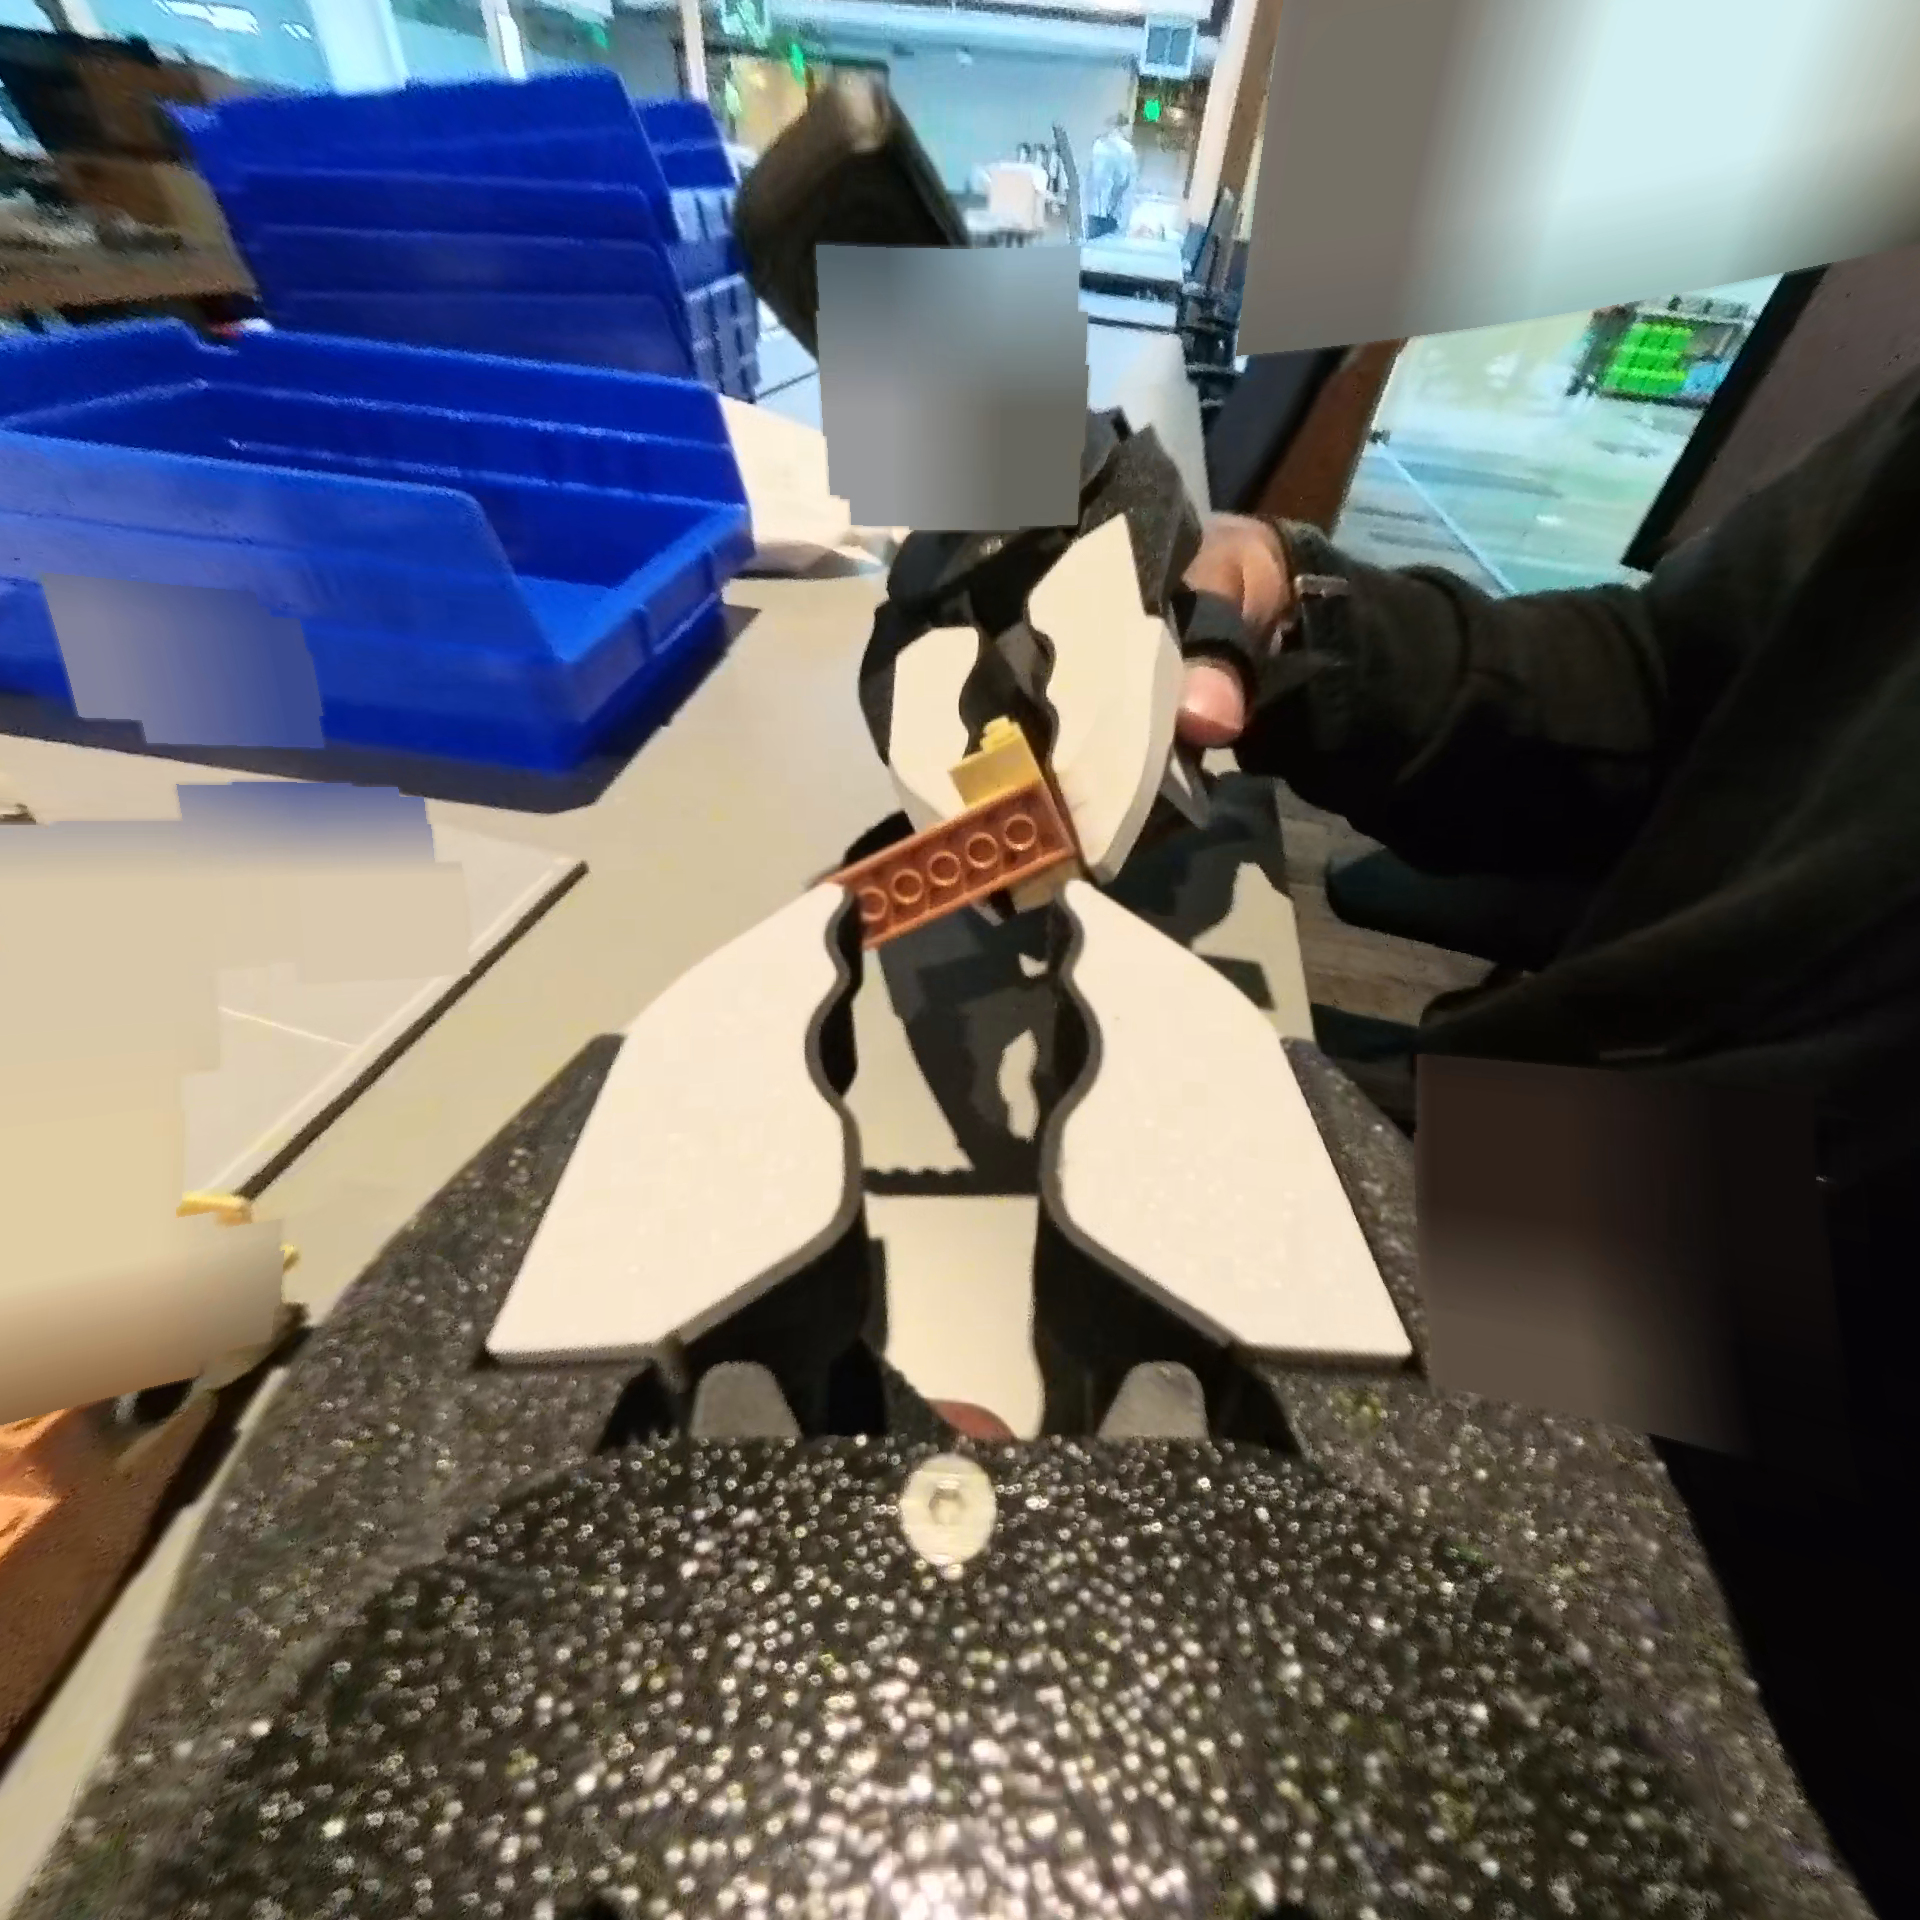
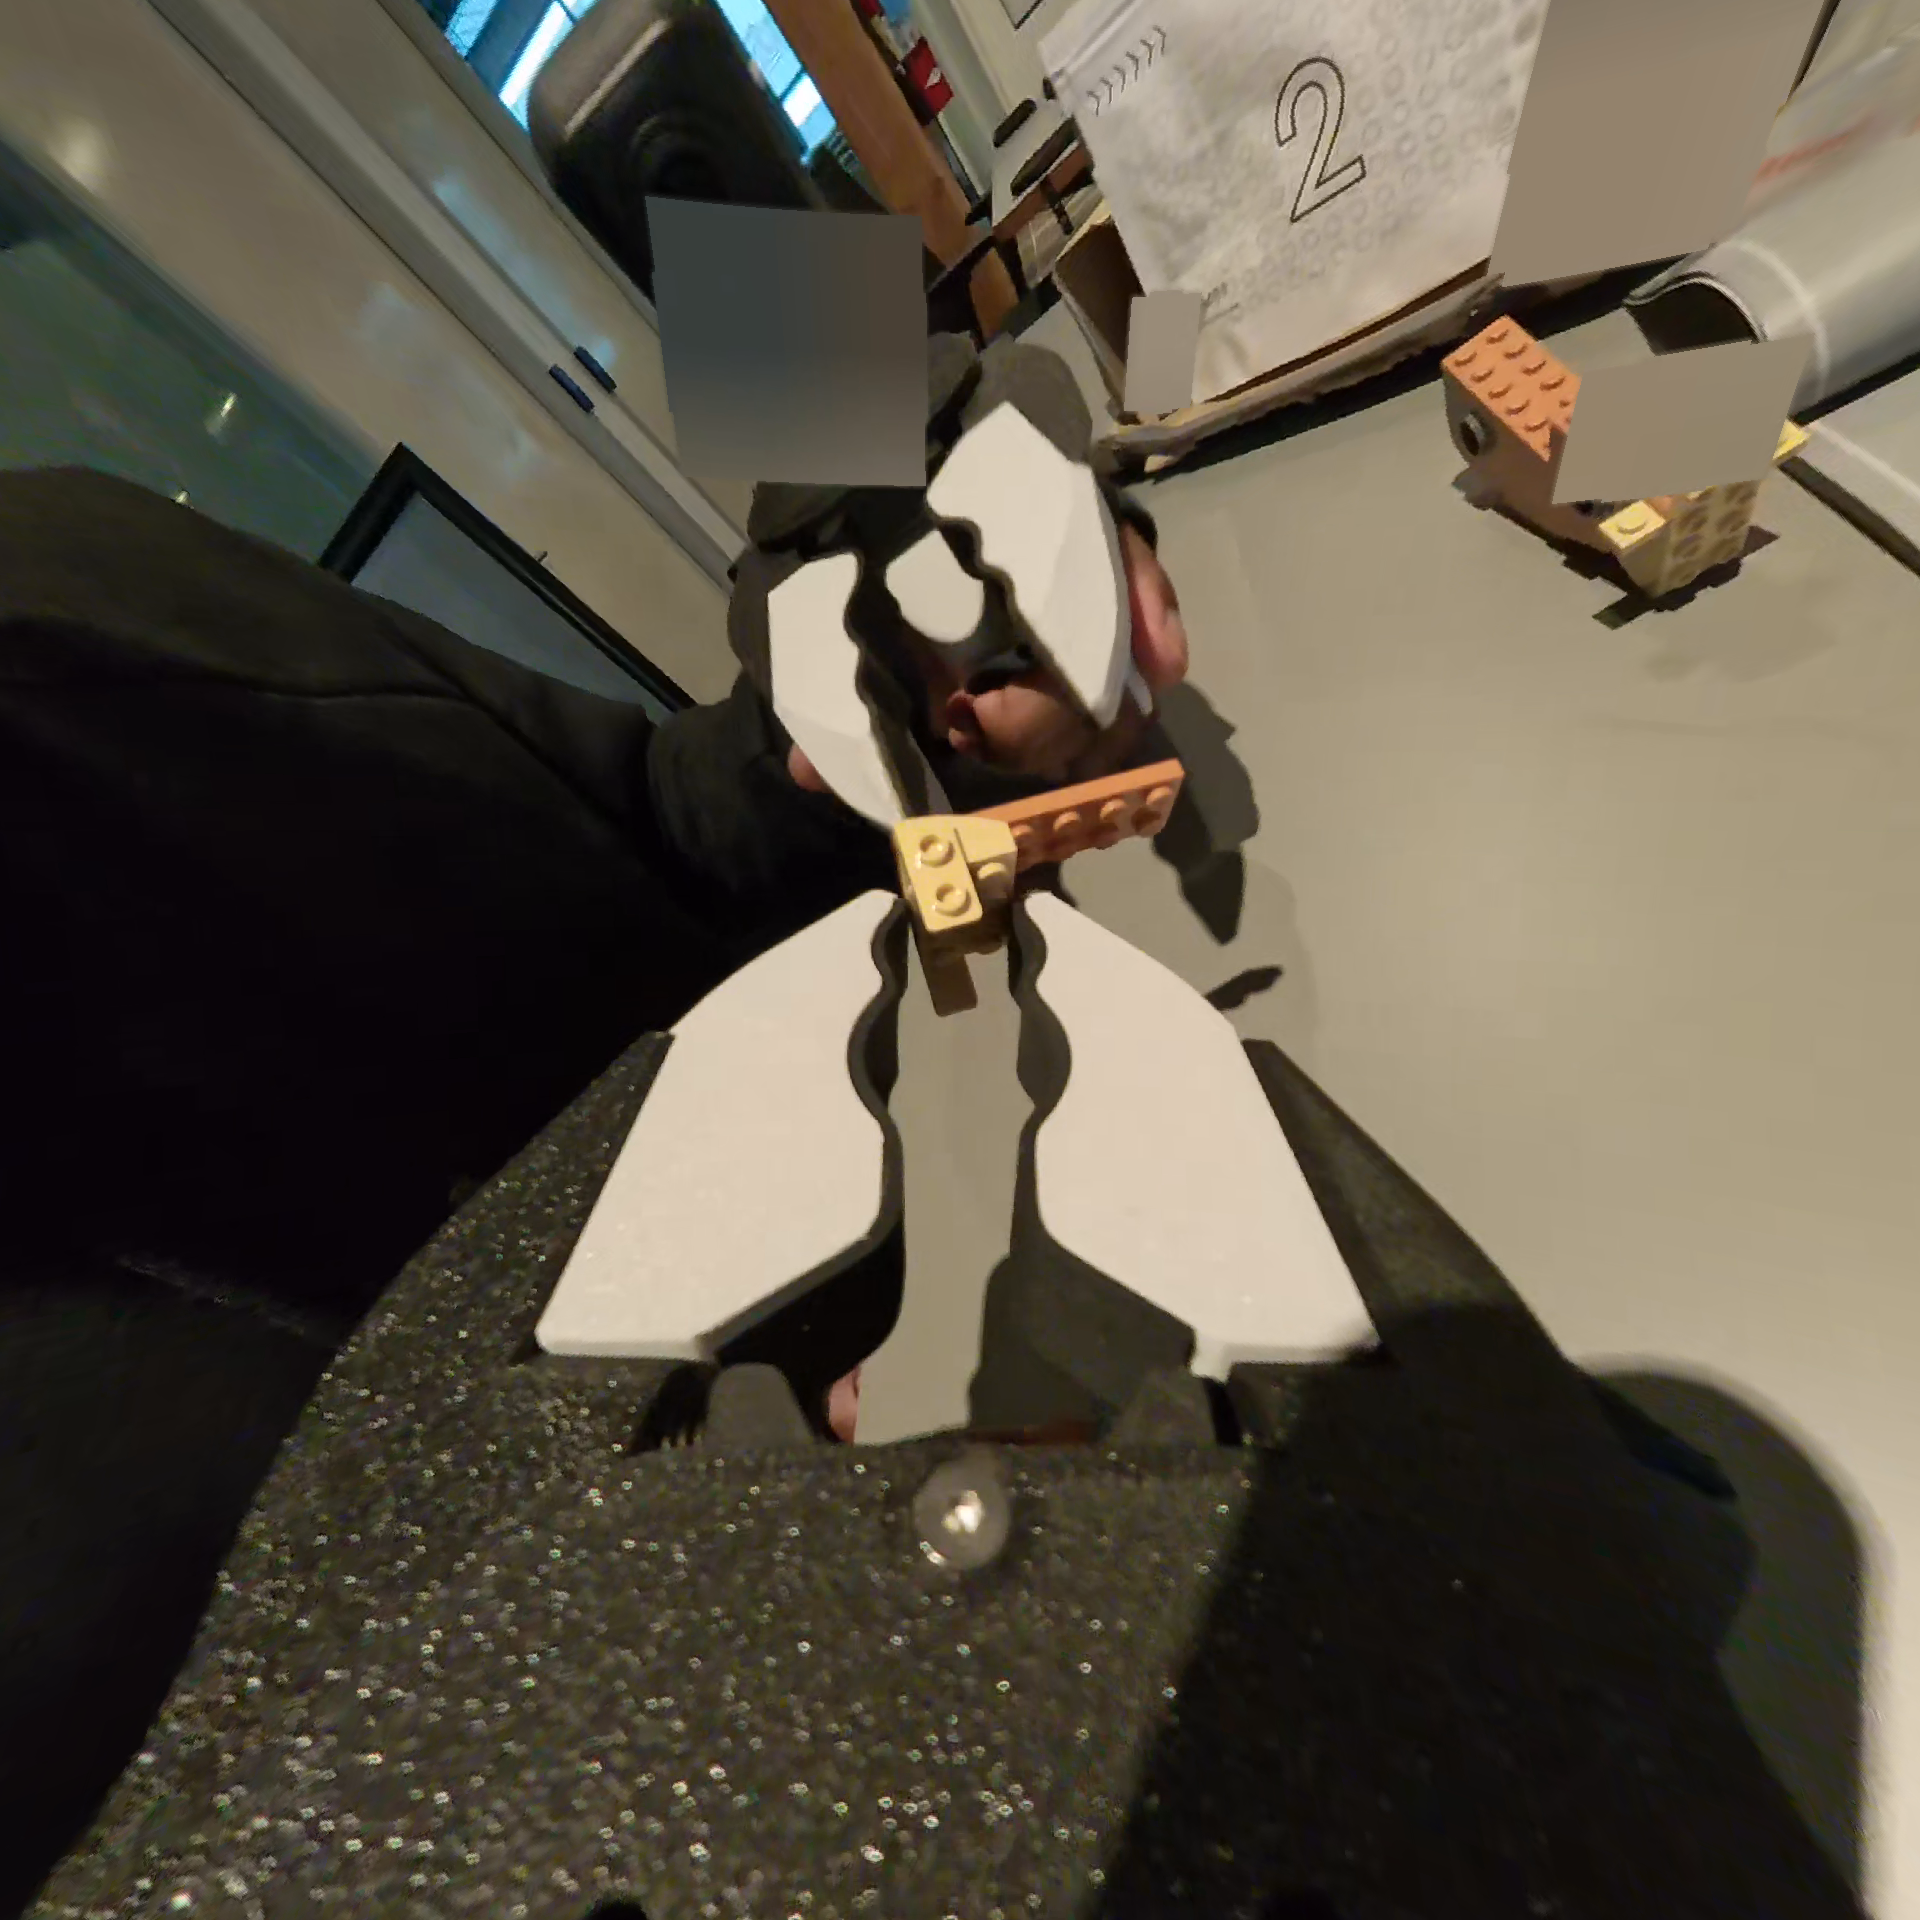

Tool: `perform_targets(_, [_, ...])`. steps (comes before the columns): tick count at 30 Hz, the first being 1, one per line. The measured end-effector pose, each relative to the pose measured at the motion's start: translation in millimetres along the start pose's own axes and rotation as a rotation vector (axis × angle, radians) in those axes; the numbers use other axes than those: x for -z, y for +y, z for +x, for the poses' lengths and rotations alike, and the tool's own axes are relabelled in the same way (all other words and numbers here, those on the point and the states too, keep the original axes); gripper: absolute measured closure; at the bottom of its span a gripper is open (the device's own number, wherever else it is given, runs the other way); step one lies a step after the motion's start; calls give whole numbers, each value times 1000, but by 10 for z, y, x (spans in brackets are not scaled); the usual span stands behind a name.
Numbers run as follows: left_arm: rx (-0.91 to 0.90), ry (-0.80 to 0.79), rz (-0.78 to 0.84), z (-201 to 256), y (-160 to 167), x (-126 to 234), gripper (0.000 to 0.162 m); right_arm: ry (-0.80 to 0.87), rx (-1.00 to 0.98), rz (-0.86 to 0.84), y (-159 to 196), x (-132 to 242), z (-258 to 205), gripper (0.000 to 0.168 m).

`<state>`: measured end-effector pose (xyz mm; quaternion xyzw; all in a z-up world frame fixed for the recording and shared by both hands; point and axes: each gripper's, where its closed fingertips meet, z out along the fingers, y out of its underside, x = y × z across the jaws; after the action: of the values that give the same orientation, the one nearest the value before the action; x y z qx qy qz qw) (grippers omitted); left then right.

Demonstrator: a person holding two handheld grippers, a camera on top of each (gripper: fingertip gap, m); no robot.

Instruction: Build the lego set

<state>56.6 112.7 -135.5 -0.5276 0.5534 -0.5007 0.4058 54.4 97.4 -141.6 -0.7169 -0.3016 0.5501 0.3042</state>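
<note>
A brown Lego plate (image 1: 940,871) with a tan piece (image 1: 995,769) on one end is held in the air between both grippers. My right gripper (image 2: 966,914) is shut on the tan piece (image 2: 948,883); the plate (image 2: 1101,805) sticks out to the right beyond it. In the left wrist view the right gripper (image 1: 1003,847) comes in from above. My left gripper (image 1: 956,909) has its jaws apart. Its left fingertip (image 1: 821,920) touches the plate's free end. In the right wrist view the left gripper (image 2: 1003,764) stands just behind the plate.
Stacked blue bins (image 1: 416,520) stand at the far left of the grey table (image 2: 1507,935). A partly built orange and tan model (image 2: 1512,405) and a white paper bag (image 2: 1299,156) are at the far right. A small tan piece (image 1: 213,1205) lies at the left. A person's black sleeve (image 1: 1558,727) is close. Only a small space, under 4 cm, lies between the two pairs of fingers.
</note>
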Motion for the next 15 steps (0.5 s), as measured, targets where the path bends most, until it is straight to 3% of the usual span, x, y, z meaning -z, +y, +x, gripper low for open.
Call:
perform_targets(10, [-2, -31, 113, -161, -125, 170, 129, 56, -21, -69, -13, -124, 132, 150])
perform_targets(15, [-116, -76, 71, -174, -78, 166, 130, 67, -10, -128, 3, -218, 126, 150])
